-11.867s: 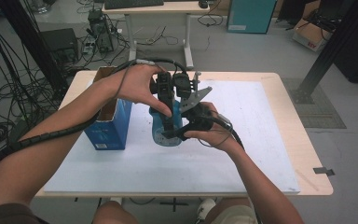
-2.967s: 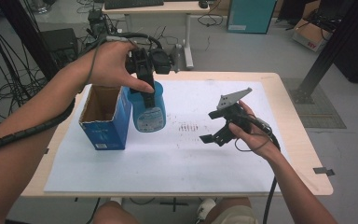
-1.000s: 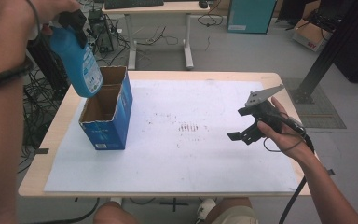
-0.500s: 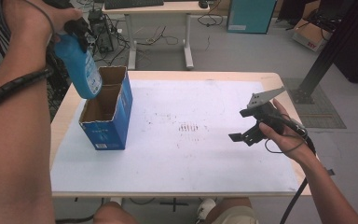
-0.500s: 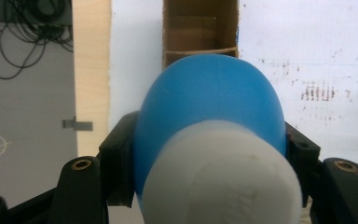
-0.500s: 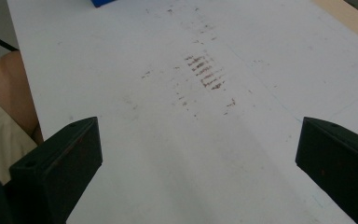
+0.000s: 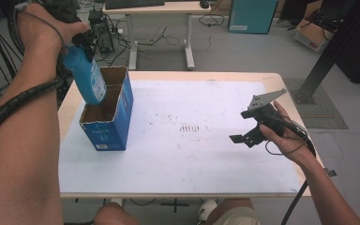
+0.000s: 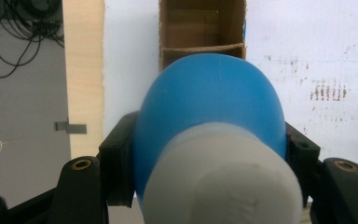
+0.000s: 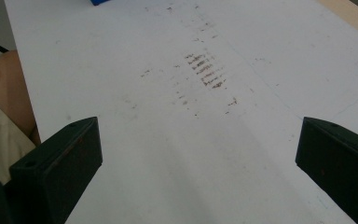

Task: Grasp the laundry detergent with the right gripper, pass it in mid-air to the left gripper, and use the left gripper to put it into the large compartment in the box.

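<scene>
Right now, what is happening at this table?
A person holds the blue plastic bottle with a white cap clamped in the left gripper, tilted above the open blue cardboard box, not yet inside. The right gripper hovers open and empty over the white paper sheet.

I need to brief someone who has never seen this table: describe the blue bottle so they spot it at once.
Start at the table covered with a white sheet, then go to the open blue cardboard box near its left edge. Just above the box's mouth, tilted, hangs the blue bottle, clamped in the left gripper. It is the rounded plastic thing with a white cap, unlike the square-sided box.
</scene>
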Tool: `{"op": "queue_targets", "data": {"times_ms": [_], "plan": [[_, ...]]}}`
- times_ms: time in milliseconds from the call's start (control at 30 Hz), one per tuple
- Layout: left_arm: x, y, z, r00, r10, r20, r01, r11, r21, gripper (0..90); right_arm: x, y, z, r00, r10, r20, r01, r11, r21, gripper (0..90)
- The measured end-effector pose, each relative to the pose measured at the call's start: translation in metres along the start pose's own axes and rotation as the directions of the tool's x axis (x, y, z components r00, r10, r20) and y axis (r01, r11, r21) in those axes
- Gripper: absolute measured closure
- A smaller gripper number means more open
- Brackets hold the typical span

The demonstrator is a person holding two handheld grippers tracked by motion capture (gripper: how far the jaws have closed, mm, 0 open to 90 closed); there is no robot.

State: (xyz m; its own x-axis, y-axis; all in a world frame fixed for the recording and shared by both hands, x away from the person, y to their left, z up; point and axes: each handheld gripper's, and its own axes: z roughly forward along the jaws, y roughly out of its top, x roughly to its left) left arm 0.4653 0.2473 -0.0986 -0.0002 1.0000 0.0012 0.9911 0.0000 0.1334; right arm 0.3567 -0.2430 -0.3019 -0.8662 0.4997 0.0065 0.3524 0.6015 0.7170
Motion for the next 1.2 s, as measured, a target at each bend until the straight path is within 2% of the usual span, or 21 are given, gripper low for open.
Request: {"op": "queue_targets", "data": {"times_ms": [333, 433, 467, 667, 800, 1200], "plan": [[0.001, -0.003, 0.035, 0.9998, 0.017, 0.014, -0.017, 0.9998, 0.013, 37.1, -0.001, -0.004, 0.003, 1.0, 0.002, 0.003, -0.002, 1.0, 0.003, 0.3], [-0.001, -0.005, 0.047, 0.9996, 0.021, 0.017, -0.021, 0.9996, 0.02, 37.1, -0.001, -0.004, 0.004, 1.0, 0.001, 0.002, -0.001, 1.0, 0.002, 0.3], [-0.002, -0.005, 0.052, 0.9997, 0.009, 0.021, -0.009, 0.9997, 0.021, 37.1, -0.001, -0.004, 0.005, 1.0, 0.001, 0.001, -0.001, 1.0, 0.003, 0.3], [-0.004, -0.008, 0.079, 0.9996, 0.025, 0.012, -0.026, 0.999, 0.038, 37.1, 0.0, -0.003, 0.008, 1.0, -0.004, -0.007, 0.004, 1.0, 0.005, 0.3], [-0.002, -0.011, 0.095, 0.9992, 0.032, 0.023, -0.033, 0.9986, 0.041, 37.1, 0.0, -0.003, 0.011, 1.0, 0.0, -0.008, 0.0, 1.0, 0.007, 0.3], [-0.007, -0.015, 0.132, 0.9985, 0.05, 0.022, -0.051, 0.9978, 0.043, 37.1, 0.0, -0.004, 0.015, 0.9999, -0.006, -0.012, 0.007, 1.0, 0.01, 0.3]]}}
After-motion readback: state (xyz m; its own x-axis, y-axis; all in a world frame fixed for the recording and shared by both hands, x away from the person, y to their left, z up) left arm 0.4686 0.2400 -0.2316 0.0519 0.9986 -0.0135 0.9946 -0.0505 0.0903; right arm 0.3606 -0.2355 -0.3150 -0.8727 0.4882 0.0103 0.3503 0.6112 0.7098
